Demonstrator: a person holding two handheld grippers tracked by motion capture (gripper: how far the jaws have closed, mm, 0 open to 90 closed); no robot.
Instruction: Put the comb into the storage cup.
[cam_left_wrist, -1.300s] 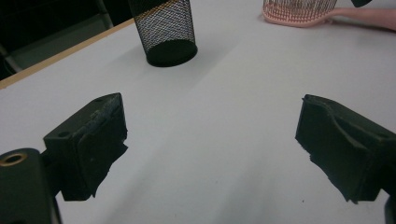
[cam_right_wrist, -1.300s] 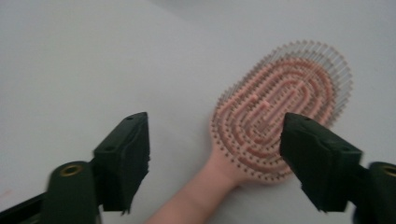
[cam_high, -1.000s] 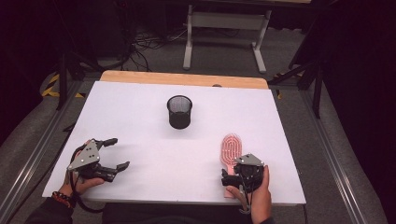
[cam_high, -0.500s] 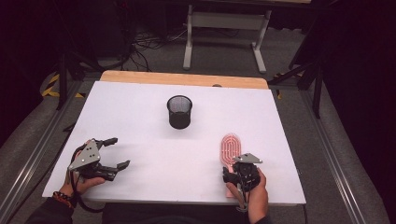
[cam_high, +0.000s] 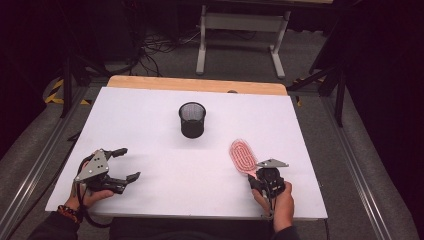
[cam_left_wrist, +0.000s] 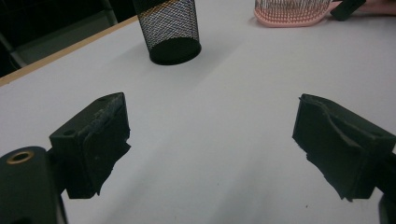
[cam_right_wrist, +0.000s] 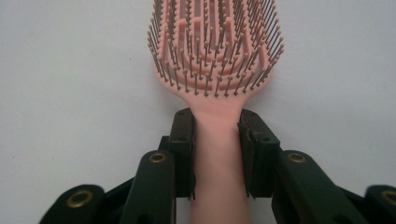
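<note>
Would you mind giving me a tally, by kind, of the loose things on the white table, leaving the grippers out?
Black mesh cup: 1
Pink hairbrush: 1, its handle between the jaws of the right gripper
Total: 2

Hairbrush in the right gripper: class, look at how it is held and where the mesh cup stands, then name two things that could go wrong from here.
1. The right gripper clamps only the narrow neck of the pink hairbrush, so the long bristled head may droop or swivel if lifted.
2. The black mesh cup stands upright, looks light, and nothing steadies it; the left gripper is open and apart from it. If the brush is meant for the cup, a nudge against its rim could tip it.
</note>
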